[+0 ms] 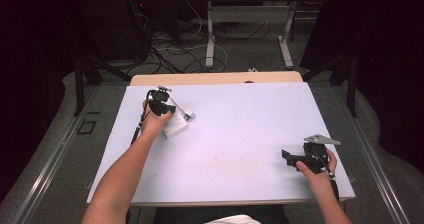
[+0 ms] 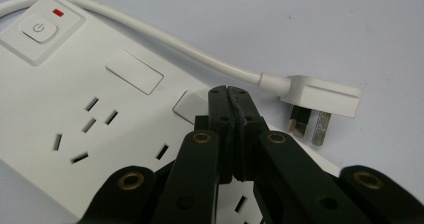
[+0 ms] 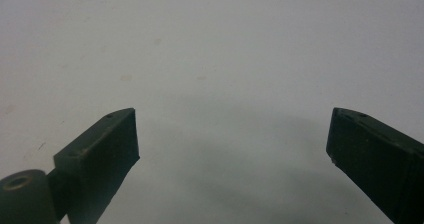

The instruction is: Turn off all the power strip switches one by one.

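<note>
Power strip (image 2: 75,114), white, lies at the upper left of the desk (image 1: 240,129) in the high view, with its white plug (image 2: 320,96) resting just beside it on the desk surface. Left tool (image 2: 231,96) hangs over the strip with both jaws pressed together and nothing between them. Right tool (image 3: 232,139), at the lower right of the high view, has its jaws wide apart over the bare desk.

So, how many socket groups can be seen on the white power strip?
2 on the power strip in the left gripper view: one full group below the power button, one partial group around the shut left gripper. More may be hidden beneath it.
</note>
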A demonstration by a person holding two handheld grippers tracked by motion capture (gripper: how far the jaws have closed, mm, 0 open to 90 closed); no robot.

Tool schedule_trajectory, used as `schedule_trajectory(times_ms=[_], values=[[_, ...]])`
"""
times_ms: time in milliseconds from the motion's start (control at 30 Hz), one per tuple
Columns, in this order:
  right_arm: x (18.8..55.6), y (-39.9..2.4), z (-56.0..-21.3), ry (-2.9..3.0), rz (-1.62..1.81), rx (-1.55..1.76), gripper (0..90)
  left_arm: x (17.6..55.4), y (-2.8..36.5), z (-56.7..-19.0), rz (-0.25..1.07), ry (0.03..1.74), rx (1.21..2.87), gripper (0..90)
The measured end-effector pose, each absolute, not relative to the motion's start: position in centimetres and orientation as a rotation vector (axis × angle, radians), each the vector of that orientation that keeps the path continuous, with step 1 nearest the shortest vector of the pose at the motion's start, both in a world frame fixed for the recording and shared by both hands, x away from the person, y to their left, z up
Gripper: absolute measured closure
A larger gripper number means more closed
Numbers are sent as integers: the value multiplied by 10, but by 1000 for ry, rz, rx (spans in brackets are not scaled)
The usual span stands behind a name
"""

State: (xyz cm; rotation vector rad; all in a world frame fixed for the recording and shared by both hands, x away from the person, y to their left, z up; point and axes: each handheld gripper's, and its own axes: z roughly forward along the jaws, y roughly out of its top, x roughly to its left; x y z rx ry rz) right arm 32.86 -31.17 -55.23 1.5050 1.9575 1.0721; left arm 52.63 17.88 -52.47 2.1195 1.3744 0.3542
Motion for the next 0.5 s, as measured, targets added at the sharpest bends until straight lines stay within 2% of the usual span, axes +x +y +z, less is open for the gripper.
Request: schedule_trajectory(times_ms=[500], values=[[329,-313,-552,1953,1075,1501,59,519,176,-520,331,1329,2133,878]])
